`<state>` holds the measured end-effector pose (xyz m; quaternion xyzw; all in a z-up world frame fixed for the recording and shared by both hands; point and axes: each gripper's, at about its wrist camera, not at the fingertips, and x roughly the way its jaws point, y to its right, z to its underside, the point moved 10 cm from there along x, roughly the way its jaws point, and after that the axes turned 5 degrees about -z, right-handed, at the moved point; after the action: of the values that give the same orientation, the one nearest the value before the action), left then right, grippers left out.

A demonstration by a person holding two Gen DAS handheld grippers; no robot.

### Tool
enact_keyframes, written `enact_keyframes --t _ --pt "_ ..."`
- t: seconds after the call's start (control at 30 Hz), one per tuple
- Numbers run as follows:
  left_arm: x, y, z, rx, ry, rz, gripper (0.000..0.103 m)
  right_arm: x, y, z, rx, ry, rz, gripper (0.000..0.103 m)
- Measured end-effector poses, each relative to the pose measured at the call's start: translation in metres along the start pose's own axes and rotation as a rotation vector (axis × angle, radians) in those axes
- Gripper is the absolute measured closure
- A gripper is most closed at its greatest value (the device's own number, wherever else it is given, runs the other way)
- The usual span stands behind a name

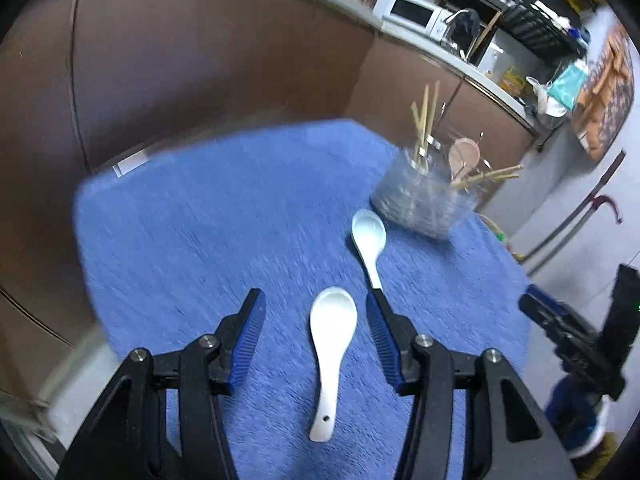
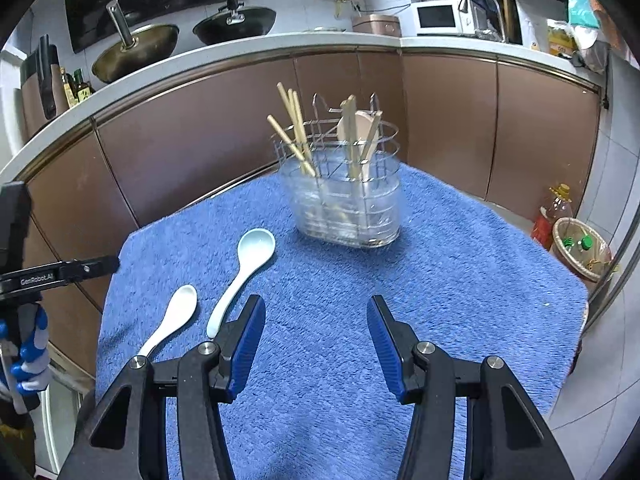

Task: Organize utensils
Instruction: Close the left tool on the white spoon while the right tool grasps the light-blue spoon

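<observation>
A white ceramic spoon [image 1: 330, 352] lies on the blue towel [image 1: 200, 240], between the jaws of my open left gripper [image 1: 316, 300]. A pale blue ceramic spoon [image 1: 370, 244] lies just beyond it, bowl toward the wire utensil holder [image 1: 424, 200], which holds chopsticks and a wooden spoon. In the right wrist view both spoons, white [image 2: 172, 318] and pale blue [image 2: 244, 272], lie left of my open, empty right gripper [image 2: 316, 304]. The holder [image 2: 348, 196] stands upright at the far side of the towel [image 2: 460, 280].
Brown cabinets and a counter with woks [image 2: 136, 48] and a microwave [image 2: 436, 16] run behind the table. A basket with bottles [image 2: 580, 248] sits on the floor at right. The right gripper shows at the right edge of the left wrist view [image 1: 568, 332].
</observation>
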<state>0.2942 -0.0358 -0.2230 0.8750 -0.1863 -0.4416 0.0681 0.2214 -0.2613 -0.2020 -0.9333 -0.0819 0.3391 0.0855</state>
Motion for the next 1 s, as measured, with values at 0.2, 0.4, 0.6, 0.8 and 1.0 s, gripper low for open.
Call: enact_keyframes --t 0.2,0.4,0.6,0.8,1.0 --pt "0.041 0.007 0.022 0.034 -0.112 0.052 0.061 0.028 -0.016 0.010 -0.036 -0.075 -0.055 0.053" --pt "0.072 0.017 0.025 0.091 -0.193 0.084 0.073 0.067 -0.035 0.006 -0.046 -0.164 -0.156 0.053" --pt "0.093 0.020 0.024 0.157 -0.247 0.064 0.085 0.112 -0.045 -0.015 -0.059 -0.187 -0.154 0.058" --pt "0.098 0.026 0.019 0.193 -0.261 0.082 0.085 0.158 -0.042 -0.032 -0.049 -0.214 -0.132 0.065" --pt "0.104 0.024 0.014 0.170 -0.297 0.140 0.086 0.189 -0.036 -0.032 -0.041 -0.277 -0.151 0.067"
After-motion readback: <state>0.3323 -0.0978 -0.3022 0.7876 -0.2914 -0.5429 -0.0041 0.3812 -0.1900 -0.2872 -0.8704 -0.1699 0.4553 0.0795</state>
